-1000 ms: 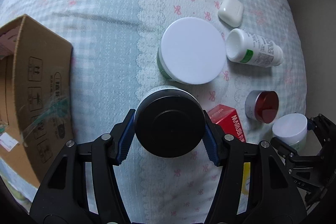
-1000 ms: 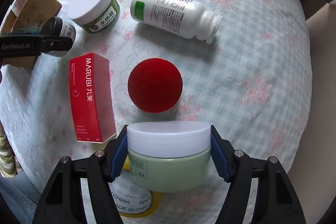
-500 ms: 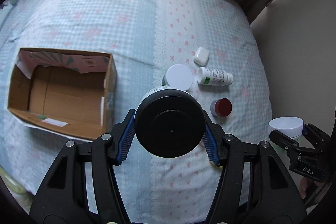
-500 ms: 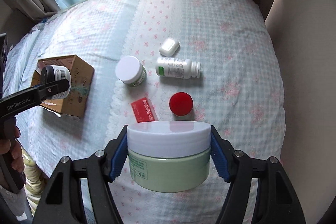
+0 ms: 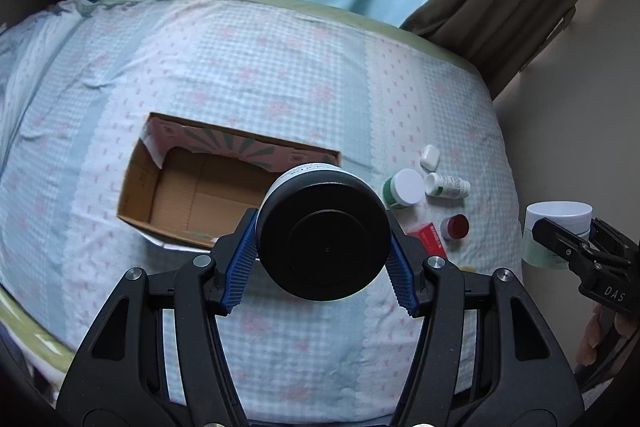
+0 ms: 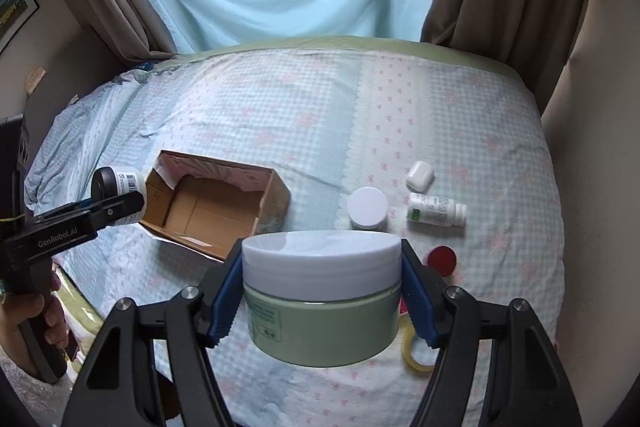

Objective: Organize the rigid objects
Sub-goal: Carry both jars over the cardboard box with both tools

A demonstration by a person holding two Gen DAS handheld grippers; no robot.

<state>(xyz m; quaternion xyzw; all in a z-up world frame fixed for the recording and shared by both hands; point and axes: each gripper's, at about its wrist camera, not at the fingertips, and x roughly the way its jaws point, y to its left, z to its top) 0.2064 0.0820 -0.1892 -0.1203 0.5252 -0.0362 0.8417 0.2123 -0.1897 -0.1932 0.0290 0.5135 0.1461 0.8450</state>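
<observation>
My left gripper (image 5: 322, 259) clamps a black-lidded jar (image 5: 323, 239) above the cardboard box (image 5: 192, 199); right gripper (image 6: 322, 301) clamps a green jar (image 6: 322, 291).

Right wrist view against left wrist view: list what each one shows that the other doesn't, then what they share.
Only the right wrist view shows the tape roll, the barcode on the black-lidded jar in the left tool, and the wall picture.

Only the left wrist view shows the red box.

Both show the cardboard box, white-lidded green jar, lying white bottle, earbud case, red-lidded jar, and the pale green jar in the right tool.
</observation>
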